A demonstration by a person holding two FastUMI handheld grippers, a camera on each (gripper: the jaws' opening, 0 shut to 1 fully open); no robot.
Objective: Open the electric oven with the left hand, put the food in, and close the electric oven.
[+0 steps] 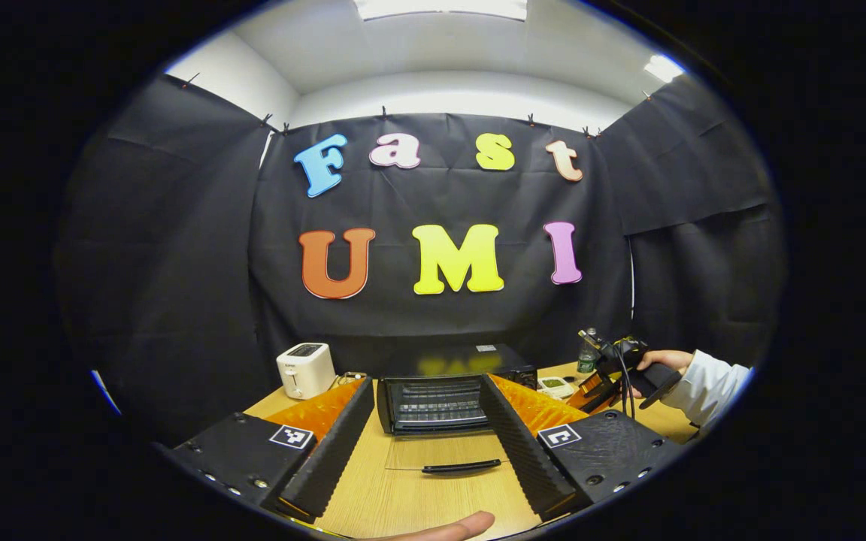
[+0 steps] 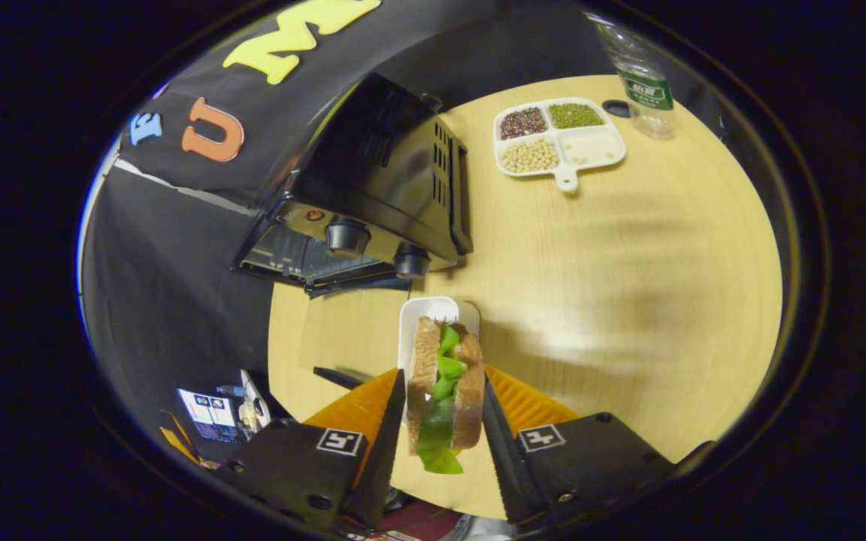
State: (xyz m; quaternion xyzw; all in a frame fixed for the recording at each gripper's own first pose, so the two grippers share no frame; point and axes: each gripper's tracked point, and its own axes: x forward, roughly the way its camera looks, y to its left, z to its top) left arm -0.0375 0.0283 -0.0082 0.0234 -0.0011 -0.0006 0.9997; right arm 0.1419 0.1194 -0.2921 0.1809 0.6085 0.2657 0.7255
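The black electric oven stands at the middle of the table with its glass door folded down flat and the door handle nearest me. My left gripper is open in front of it, fingers spread wide, holding nothing. In the right gripper view the oven lies up and to the left, knobs facing me. My right gripper is shut on a sandwich of brown bread with green filling, held upright above a small white plate. In the left gripper view a hand with a white sleeve holds the right gripper right of the oven.
A white toaster sits left of the oven. A divided white dish of beans and a plastic bottle stand at the table's far side. A fingertip shows at the lower edge. The wooden table has open space on the right.
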